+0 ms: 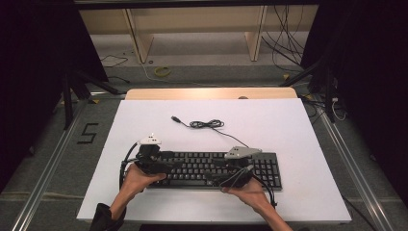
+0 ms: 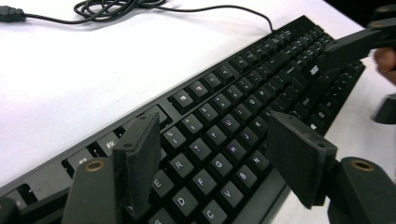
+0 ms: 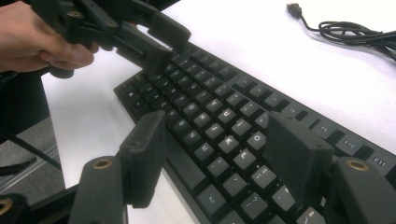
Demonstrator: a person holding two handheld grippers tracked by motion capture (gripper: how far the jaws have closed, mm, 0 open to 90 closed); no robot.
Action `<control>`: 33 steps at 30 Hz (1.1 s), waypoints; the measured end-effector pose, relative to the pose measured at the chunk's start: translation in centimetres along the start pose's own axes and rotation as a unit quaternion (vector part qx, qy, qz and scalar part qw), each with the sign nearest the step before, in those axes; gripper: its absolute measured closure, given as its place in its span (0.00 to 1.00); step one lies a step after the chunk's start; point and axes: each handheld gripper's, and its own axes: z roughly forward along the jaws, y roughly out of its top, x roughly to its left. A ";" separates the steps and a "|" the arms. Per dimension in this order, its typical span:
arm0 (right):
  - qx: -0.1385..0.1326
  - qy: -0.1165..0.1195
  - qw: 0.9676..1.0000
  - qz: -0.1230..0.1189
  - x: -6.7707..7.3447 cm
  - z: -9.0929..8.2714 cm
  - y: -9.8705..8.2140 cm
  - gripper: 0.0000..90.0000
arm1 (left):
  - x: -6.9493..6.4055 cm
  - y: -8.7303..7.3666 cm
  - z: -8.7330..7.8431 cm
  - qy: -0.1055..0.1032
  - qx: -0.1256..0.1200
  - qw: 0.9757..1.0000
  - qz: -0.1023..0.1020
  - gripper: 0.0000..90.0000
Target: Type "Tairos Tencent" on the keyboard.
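Both tongs, left (image 2: pixel 212 163) and right (image 3: pixel 212 158), hover released over a black keyboard (image 1: pixel 211 169) on the white surface (image 1: pixel 144 120).

Black keyboard (image 1: pixel 216 169) with pale grey-white legends on its keys, lying on a plain white counter (image 1: pixel 288 125). Black cable (image 1: pixel 207 124), coiled at 12 o'clock from the keyboard, ending in a black plug (image 1: pixel 176 118). Left gripper (image 2: pixel 219 168): matt black jaws with brass-coloured screw rings at their bases, topped by a white plate (image 1: pixel 150 140). Right gripper (image 3: pixel 217 163): the same black jaws and brass-coloured rings, topped by a grey plate (image 1: pixel 242 152). Tan wooden edge (image 1: pixel 211 93) at the counter's 12 o'clock side. Grey floor (image 1: pixel 57 159) bearing a black numeral 5 (image 1: pixel 88 133) at 9 o'clock and a yellow ring (image 1: pixel 162 71) at 12 o'clock.
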 end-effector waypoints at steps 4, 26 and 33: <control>-0.003 0.001 1.000 0.000 0.1 -0.3 -0.1 0.42 | 0.1 0.0 0.8 0.006 0.009 1.000 0.001 0.41; -0.003 0.000 1.000 0.000 0.1 -1.1 -0.8 0.42 | -0.5 -0.2 3.2 0.014 0.052 0.998 0.042 0.93; -0.003 0.000 1.000 0.002 0.1 -1.3 -0.9 0.42 | -0.6 -0.2 3.6 0.018 0.063 0.997 0.049 0.99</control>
